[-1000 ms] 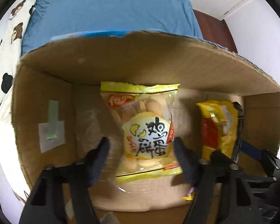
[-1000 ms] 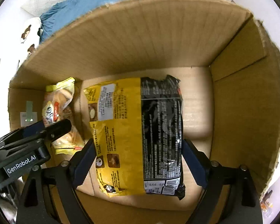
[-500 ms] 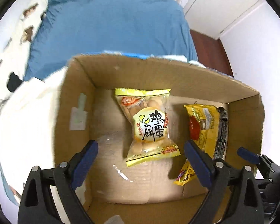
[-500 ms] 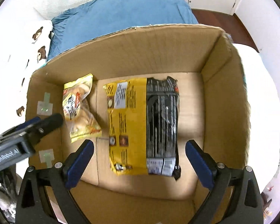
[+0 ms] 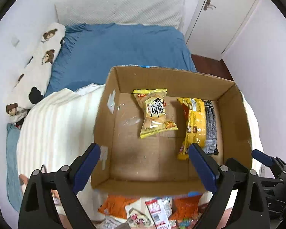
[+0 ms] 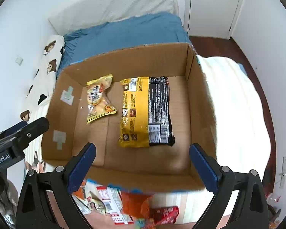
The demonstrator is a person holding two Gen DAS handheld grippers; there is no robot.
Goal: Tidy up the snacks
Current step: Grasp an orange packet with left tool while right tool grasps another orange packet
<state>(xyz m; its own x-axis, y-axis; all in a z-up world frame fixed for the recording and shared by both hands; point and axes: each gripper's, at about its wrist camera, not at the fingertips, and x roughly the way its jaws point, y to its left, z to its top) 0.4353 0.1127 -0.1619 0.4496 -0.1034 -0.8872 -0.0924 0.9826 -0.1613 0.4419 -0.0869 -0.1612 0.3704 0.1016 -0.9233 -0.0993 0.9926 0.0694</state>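
Both pairs of blue-padded fingers stand spread wide with nothing between them: the left gripper (image 5: 144, 164) hangs above the near half of the cardboard box (image 5: 232, 114), and the right gripper (image 6: 143, 164) hangs above the same box (image 6: 200, 103) from the other side. Seen from the left wrist, the box fills the middle of the view, open at the top, with two snacks lying flat on its floor. A small yellow biscuit bag (image 5: 155, 112) printed with black characters lies near the centre, toward 12 o'clock from the left fingers (image 5: 86, 165). Just beside it at 3 o'clock, apart by a narrow strip of cardboard, lies a larger yellow-and-black packet (image 5: 199, 126), its near end close to the right-hand pad. In the right wrist view the same packet (image 6: 145, 110) sits at the centre, lengthwise toward 12 o'clock, and the biscuit bag (image 6: 99, 101) lies at its 9 o'clock, tilted. At 6 o'clock, outside the near wall of the box, loose snack packs (image 5: 152, 210) in orange, white and red lie in a heap (image 6: 127, 204). Beyond the box at 12 o'clock is a blue bedsheet (image 5: 122, 45), with a bear-print pillow (image 5: 38, 64) at 10 o'clock and a cream striped blanket (image 5: 55, 126) under the box at 9 o'clock.
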